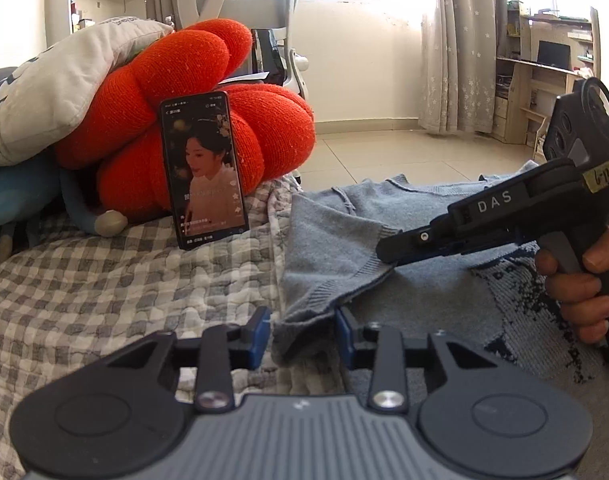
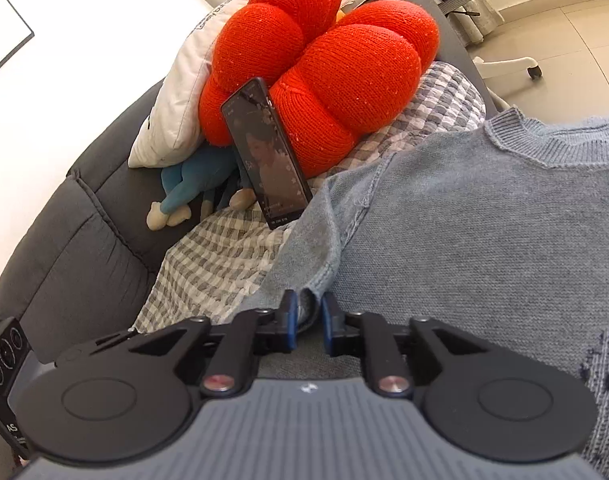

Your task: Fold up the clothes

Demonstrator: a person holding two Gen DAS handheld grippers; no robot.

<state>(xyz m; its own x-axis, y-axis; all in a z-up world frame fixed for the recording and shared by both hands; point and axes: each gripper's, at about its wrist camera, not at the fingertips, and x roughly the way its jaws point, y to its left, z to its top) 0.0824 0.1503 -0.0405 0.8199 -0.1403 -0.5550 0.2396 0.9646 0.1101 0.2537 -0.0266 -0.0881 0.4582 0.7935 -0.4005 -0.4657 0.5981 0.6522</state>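
Observation:
A blue-grey knit sweater (image 1: 424,292) (image 2: 484,220) lies flat on a checked quilt (image 1: 104,280) (image 2: 208,256), neckline away from me. Its sleeve (image 1: 328,248) (image 2: 316,232) is folded in over the body. My left gripper (image 1: 303,336) holds the ribbed cuff bunched between its blue pads. My right gripper (image 2: 308,322) is shut on a fold of the same sleeve a little further up. In the left wrist view the right gripper (image 1: 384,250) comes in from the right, its tip on the sleeve's edge and a hand (image 1: 576,288) on its handle.
A phone (image 1: 204,172) (image 2: 268,156) with a lit screen leans on a red knotted cushion (image 1: 176,92) (image 2: 324,60) just beyond the sleeve. A white pillow (image 1: 52,92) and a blue plush toy (image 2: 192,184) lie beside it. A grey sofa back (image 2: 72,232) rises on the left.

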